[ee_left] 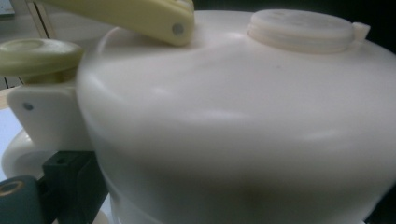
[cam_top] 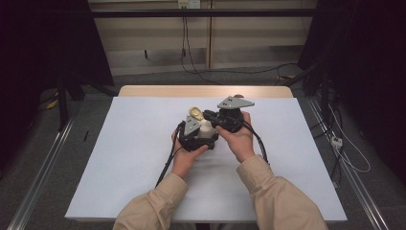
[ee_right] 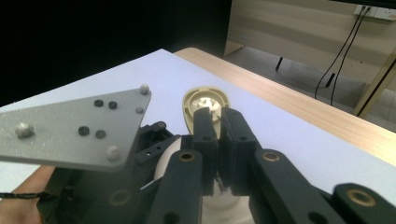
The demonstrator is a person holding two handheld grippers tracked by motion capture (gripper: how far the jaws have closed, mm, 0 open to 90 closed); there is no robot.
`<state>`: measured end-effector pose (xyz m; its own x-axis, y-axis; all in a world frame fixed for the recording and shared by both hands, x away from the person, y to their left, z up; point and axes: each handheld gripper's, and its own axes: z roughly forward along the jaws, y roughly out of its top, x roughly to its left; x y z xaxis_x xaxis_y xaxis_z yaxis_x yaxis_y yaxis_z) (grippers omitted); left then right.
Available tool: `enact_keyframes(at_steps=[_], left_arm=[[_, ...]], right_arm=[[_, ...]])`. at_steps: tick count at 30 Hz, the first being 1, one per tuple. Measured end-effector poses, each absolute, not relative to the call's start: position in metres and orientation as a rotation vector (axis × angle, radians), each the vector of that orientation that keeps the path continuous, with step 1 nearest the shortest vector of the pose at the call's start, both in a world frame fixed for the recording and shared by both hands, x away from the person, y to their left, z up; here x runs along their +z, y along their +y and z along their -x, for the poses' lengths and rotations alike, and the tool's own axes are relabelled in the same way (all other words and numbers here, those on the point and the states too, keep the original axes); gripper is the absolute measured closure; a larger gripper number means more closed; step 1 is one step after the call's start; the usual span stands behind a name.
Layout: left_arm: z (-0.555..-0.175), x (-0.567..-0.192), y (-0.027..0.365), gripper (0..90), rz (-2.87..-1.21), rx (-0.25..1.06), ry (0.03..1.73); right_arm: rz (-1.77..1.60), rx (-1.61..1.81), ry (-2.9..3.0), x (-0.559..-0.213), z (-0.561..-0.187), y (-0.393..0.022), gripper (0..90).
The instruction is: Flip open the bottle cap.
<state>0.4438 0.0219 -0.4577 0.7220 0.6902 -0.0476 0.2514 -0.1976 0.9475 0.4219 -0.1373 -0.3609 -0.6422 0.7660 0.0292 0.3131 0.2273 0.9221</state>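
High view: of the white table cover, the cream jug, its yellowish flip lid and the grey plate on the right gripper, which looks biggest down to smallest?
1. White table cover
2. Grey plate
3. Cream jug, partly hidden, so unsure against the plate
4. Yellowish flip lid

White container [ee_left: 243, 121] cut off at frame edges, blurred close up; left tongs' grip on it hidden.

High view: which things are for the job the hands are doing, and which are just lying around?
For the job:
- jug, held by the left gripper
- lid, pinched by the right gripper

Just lying about:
- cables on the floor
- power strip beside the table
- wall socket
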Motion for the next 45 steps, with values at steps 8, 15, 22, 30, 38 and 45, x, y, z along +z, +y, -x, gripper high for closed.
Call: enact_keyframes(at_steps=[8,15,22,30,38,45], left_arm=[[-0.444,-0.458,0.022,4.4,-1.777,0.466,0.743],[-0.443,-0.457,0.024,4.3,-1.788,0.456,0.751],[-0.442,-0.455,0.026,4.2,-1.807,0.434,0.754],[-0.441,-0.454,0.028,3.7,-1.818,0.391,0.771],[-0.439,-0.454,0.030,3.6,-1.841,0.395,0.767],[-0.433,-0.455,0.038,4.4,-1.926,0.383,0.746]], right_arm=[[-1.010,1.402,2.059,-0.363,-0.417,-0.146,63.1],[-1.042,1.398,2.035,-0.366,-0.412,-0.156,38.8],[-1.051,1.392,2.018,-0.372,-0.405,-0.167,24.0],[-1.055,1.398,2.008,-0.378,-0.391,-0.179,19.2],[-1.051,1.417,1.999,-0.382,-0.379,-0.189,16.9],[-1.061,1.425,1.996,-0.393,-0.367,-0.201,16.1]])
